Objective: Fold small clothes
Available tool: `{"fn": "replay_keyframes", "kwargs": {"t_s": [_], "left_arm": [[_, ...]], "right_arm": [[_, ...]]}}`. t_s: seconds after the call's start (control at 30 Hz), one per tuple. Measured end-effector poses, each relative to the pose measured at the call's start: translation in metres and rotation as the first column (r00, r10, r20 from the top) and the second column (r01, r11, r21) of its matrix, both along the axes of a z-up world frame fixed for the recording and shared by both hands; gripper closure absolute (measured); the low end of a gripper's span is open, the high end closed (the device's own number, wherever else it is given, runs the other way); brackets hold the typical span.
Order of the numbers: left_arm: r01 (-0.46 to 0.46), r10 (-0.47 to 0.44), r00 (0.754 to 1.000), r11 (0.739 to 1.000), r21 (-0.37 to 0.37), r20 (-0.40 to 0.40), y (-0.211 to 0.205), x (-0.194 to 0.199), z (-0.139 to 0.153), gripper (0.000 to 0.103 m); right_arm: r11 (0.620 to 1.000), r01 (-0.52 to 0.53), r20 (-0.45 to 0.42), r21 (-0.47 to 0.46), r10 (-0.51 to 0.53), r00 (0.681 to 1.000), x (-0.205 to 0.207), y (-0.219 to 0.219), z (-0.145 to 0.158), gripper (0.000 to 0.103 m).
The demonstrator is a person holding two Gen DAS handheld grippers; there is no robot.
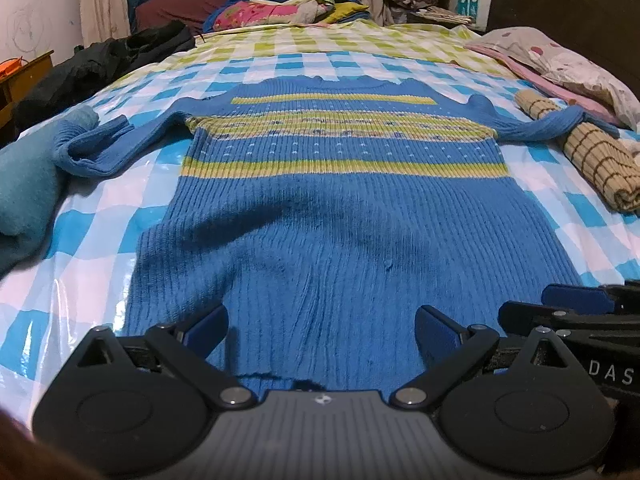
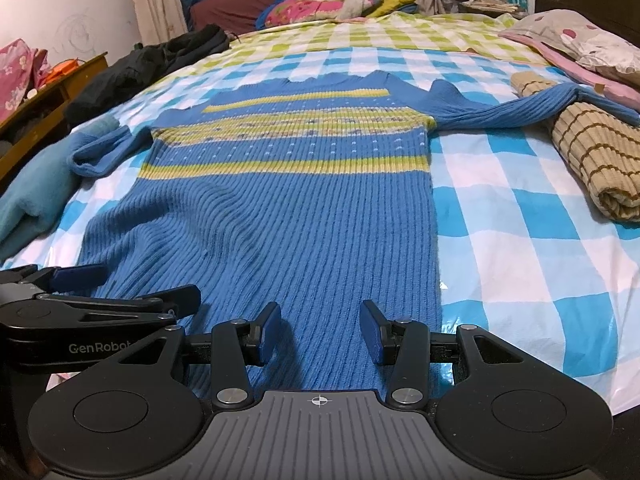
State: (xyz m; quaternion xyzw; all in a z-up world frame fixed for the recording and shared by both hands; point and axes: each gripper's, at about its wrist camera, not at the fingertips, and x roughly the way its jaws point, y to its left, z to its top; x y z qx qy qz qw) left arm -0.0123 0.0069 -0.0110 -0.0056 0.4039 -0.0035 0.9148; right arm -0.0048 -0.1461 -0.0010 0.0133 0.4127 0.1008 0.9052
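Note:
A blue ribbed sweater (image 1: 320, 208) with yellow-green stripes lies flat on the checked bed cover, sleeves spread to both sides; it also shows in the right wrist view (image 2: 288, 208). My left gripper (image 1: 322, 330) is open over the hem near its middle, empty. My right gripper (image 2: 320, 334) is open over the hem near the sweater's right edge, empty. The right gripper shows at the right edge of the left wrist view (image 1: 576, 304), and the left gripper at the left edge of the right wrist view (image 2: 80, 276).
A rolled beige checked garment (image 2: 596, 160) lies under the right sleeve. A teal folded cloth (image 1: 28, 184) lies by the left sleeve. Black clothes (image 1: 100, 64) lie at far left, pillows (image 2: 584, 48) at right, a pile of bedding (image 1: 288, 8) at the back.

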Motion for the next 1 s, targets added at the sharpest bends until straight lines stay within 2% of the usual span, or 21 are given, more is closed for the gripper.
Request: {"fn": "replay_keyframes", "kwargs": {"t_s": [0.17,0.3,0.63,0.87,1.0], "left_arm": [[0.015,-0.016,1.0,1.0,-0.025,-0.016,0.008,-0.009,-0.002,0.0],[0.013,-0.013,1.0,1.0,-0.018,0.01,0.015,-0.02,0.003,0.0],[-0.059,0.058,0.998,0.998,0.018,0.034,0.054,-0.03,0.008,0.0],[-0.102,0.102,0.994,0.995,-0.004,0.026,0.076,-0.034,0.005,0.0],[-0.091,0.091,0.996,0.996,-0.013,0.017,0.082,-0.036,0.003,0.0]], "right_arm": [[1.0,-0.019,-0.001,-0.006,0.019,1.0,-0.002,0.004,-0.002,0.06],[0.999,-0.033,0.005,0.007,0.033,0.999,-0.004,0.005,0.003,0.06],[0.997,-0.079,0.009,0.003,0.079,0.997,-0.006,0.015,0.003,0.06],[0.995,-0.103,0.013,0.01,0.103,0.995,-0.006,0.019,0.004,0.06],[0.992,-0.125,0.012,0.018,0.125,0.992,-0.005,0.027,0.006,0.06]]}}
